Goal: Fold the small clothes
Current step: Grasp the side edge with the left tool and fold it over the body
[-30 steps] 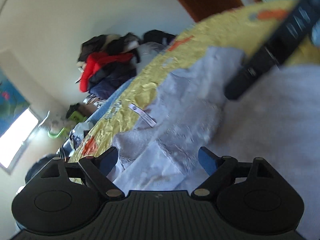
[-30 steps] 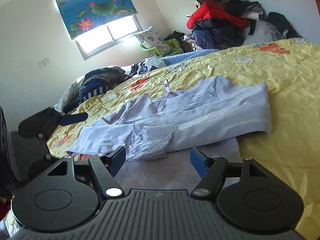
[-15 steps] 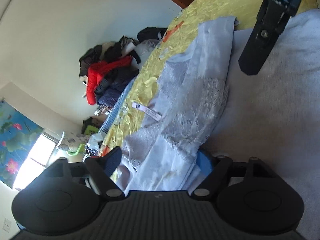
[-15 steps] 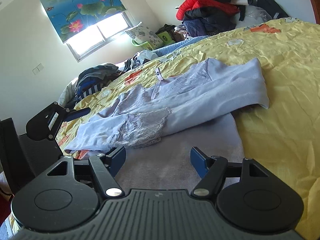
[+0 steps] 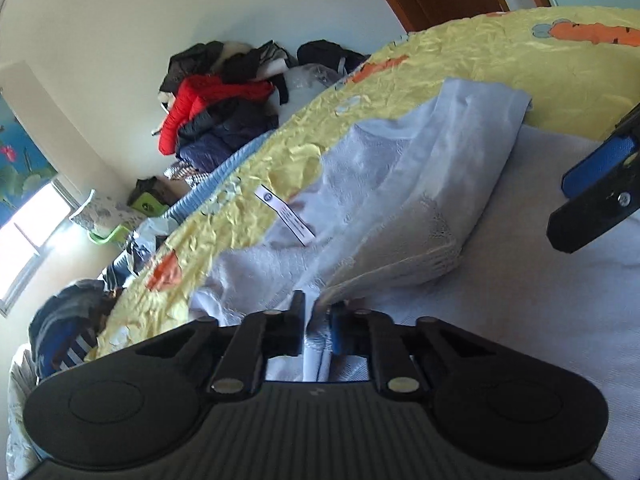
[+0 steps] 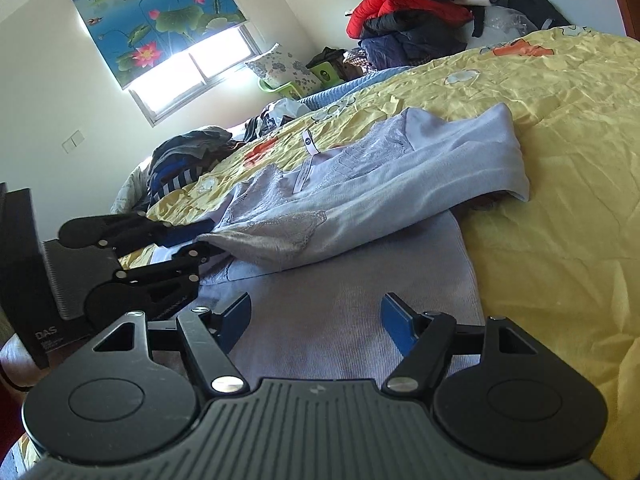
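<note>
One lavender garment [image 6: 400, 188] spread across the middle of the frame on a yellow bedspread [image 6: 560, 248], one sleeve folded over toward centre right, lace trim at the lower fold. One white label [image 6: 310, 145] at the collar, upper centre. Same garment [image 5: 400, 184] filling the centre of the left wrist view, label [image 5: 286, 214] left of centre.

Left gripper [image 5: 316, 320] at lower centre, closing, fingers nearly together with a fold of the garment's edge pinched between them. Seen from the right wrist camera as well, at middle left [image 6: 200, 236], clamped on the lace corner.

Right gripper [image 6: 316, 320] at lower centre, fingers released and spread wide, hovering over the ribbed flat part of the garment, nothing between them. One blue pad of it [image 5: 596, 168] showing at the right edge of the left wrist view.

One heap of clothes [image 6: 420, 4] with a red jacket at upper right; a second, darker heap [image 6: 188, 160] at middle left. One window [image 6: 192, 76] under one lotus-print blind [image 6: 156, 20], upper left. One floral pillow [image 6: 284, 68] beside it.
</note>
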Demonstrator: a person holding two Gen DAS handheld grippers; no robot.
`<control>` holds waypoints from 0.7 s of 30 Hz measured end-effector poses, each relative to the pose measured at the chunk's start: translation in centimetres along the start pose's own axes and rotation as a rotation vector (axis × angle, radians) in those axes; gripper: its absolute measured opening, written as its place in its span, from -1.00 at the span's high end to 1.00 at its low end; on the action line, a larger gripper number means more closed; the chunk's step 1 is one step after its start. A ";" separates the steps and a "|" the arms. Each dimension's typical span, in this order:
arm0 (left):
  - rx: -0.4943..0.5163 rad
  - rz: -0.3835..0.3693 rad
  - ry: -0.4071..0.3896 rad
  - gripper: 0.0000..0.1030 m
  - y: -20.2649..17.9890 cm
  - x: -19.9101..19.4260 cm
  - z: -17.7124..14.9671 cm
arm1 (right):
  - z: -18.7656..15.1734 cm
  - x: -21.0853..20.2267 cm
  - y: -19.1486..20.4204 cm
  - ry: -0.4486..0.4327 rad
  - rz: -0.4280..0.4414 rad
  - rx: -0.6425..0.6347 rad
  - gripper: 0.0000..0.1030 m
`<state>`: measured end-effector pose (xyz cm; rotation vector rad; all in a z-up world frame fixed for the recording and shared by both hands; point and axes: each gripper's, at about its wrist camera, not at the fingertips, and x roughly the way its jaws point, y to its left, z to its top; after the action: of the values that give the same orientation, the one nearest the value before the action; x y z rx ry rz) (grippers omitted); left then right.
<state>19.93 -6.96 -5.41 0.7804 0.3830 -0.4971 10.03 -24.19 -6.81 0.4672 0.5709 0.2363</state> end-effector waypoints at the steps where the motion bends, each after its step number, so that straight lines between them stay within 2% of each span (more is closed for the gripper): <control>1: -0.013 -0.001 -0.006 0.88 -0.1 0.0 -0.1 | 0.0 0.0 0.0 0.000 0.000 -0.002 -0.39; 8: -0.139 0.047 -0.092 0.96 0.7 -2.1 0.9 | 0.2 -0.1 -0.1 -0.001 0.003 -0.002 -0.39; 15: -0.350 0.013 -0.127 0.96 3.8 -3.0 2.8 | 0.4 -0.6 0.1 -0.014 0.001 -0.008 -0.39; 21: -0.391 0.028 -0.143 0.96 4.0 -2.8 4.3 | 0.5 -1.7 0.1 -0.036 -0.002 -0.011 -0.39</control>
<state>20.46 -6.95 1.14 0.3691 0.3225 -0.4310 8.93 -24.91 -5.60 0.4595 0.5344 0.2290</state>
